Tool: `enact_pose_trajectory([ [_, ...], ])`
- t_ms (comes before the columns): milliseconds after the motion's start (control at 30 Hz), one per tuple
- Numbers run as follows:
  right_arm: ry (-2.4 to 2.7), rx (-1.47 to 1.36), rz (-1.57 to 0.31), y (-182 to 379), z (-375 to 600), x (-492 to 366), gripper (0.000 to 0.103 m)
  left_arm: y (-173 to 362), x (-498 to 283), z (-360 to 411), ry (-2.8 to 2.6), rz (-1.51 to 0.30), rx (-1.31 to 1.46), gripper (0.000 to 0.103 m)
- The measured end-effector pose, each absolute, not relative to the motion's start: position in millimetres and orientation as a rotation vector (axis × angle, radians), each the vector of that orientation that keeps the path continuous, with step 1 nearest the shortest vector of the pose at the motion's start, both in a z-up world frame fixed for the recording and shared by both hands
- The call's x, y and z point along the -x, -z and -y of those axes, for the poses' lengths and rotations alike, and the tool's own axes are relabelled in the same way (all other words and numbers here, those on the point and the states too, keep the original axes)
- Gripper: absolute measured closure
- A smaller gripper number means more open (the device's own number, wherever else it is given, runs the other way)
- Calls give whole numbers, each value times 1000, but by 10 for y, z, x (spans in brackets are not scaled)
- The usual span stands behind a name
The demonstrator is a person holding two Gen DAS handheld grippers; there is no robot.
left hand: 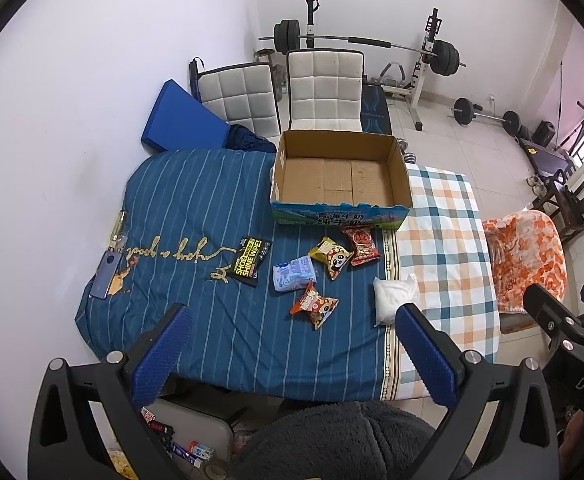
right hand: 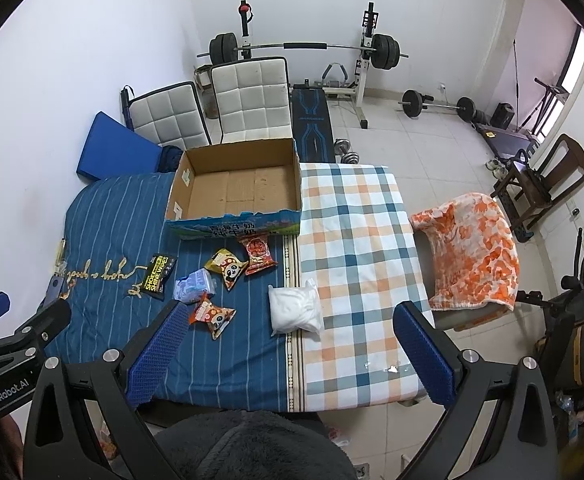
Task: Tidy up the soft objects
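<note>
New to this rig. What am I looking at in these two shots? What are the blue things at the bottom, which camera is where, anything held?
No robot arm here: a person holds a two-finger gripper in each hand, each with a fisheye camera looking along its fingers. The blue pads low in each picture are those fingers. One picture is from the left gripper, the other from the right gripper. Both are open and hold nothing.

On the blue striped cover sits an open cardboard box, nothing inside. In front of it lie a shoe wipes pack, a pale blue pack, three snack bags (yellow, red, orange) and a white soft bag at the edge of the checked cloth.
</note>
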State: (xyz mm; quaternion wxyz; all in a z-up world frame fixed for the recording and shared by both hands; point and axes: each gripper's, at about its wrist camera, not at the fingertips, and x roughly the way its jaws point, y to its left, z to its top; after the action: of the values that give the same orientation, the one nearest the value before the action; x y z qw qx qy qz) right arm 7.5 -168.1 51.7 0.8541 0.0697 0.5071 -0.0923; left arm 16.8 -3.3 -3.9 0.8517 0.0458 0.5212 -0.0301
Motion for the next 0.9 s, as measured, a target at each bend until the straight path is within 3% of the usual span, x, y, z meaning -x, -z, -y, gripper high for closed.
enact_pose_trajectory([
  [900,194,-144,-1065,-568,1639,-183,0,49,-229,38,60,-1092,-101,0],
])
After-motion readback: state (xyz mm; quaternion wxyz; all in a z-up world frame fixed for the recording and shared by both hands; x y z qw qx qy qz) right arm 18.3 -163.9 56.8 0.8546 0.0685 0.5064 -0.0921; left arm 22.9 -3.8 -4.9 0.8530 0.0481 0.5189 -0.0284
